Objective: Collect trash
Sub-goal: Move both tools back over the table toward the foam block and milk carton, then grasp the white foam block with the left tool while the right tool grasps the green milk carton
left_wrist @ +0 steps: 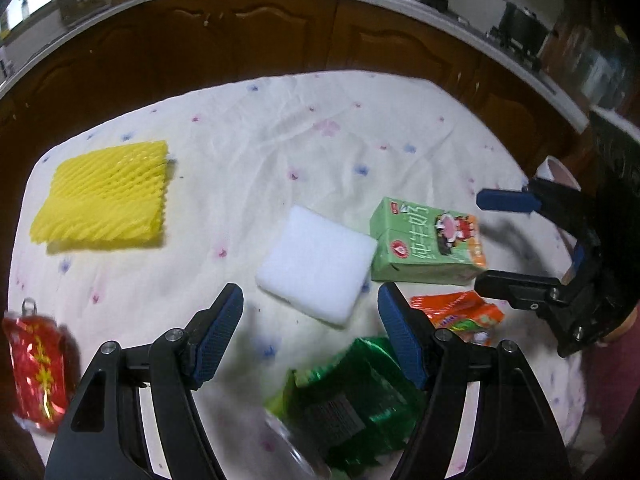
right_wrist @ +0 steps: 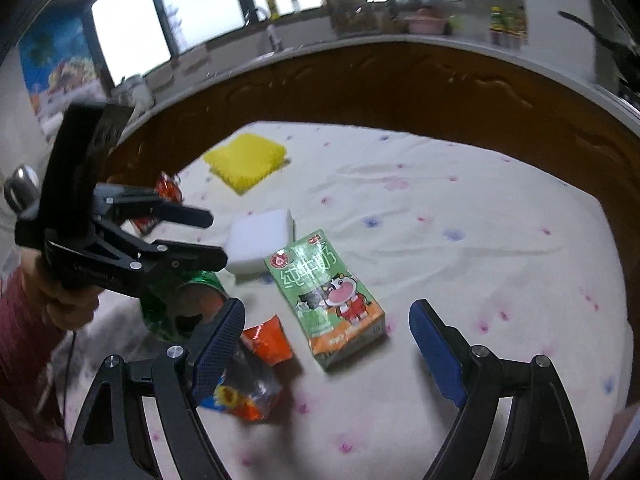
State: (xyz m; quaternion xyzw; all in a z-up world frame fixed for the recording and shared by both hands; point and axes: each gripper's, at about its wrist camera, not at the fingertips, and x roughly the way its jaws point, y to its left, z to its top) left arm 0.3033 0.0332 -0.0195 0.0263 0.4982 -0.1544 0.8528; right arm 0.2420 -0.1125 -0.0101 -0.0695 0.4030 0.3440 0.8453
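Note:
Trash lies on a flower-print cloth: a green milk carton [left_wrist: 428,240] [right_wrist: 328,300], a white foam block [left_wrist: 316,264] [right_wrist: 262,236], a yellow foam net [left_wrist: 104,192] [right_wrist: 246,160], an orange snack wrapper [left_wrist: 460,314] [right_wrist: 264,344], a green foil wrapper [left_wrist: 352,400] [right_wrist: 160,308] and a red packet [left_wrist: 36,364] [right_wrist: 168,192]. My left gripper [left_wrist: 310,292] [right_wrist: 218,238] hangs open above the green wrapper and the block's near edge, gripping nothing. My right gripper [right_wrist: 326,306] [left_wrist: 480,242] is open over the carton, its pads apart from it.
The cloth-covered table [right_wrist: 480,240] ends at dark wooden cabinets [left_wrist: 240,40] under a cluttered white countertop. A clear plastic item [left_wrist: 288,452] lies at the near edge. A hand in a maroon sleeve [right_wrist: 24,320] holds the left gripper.

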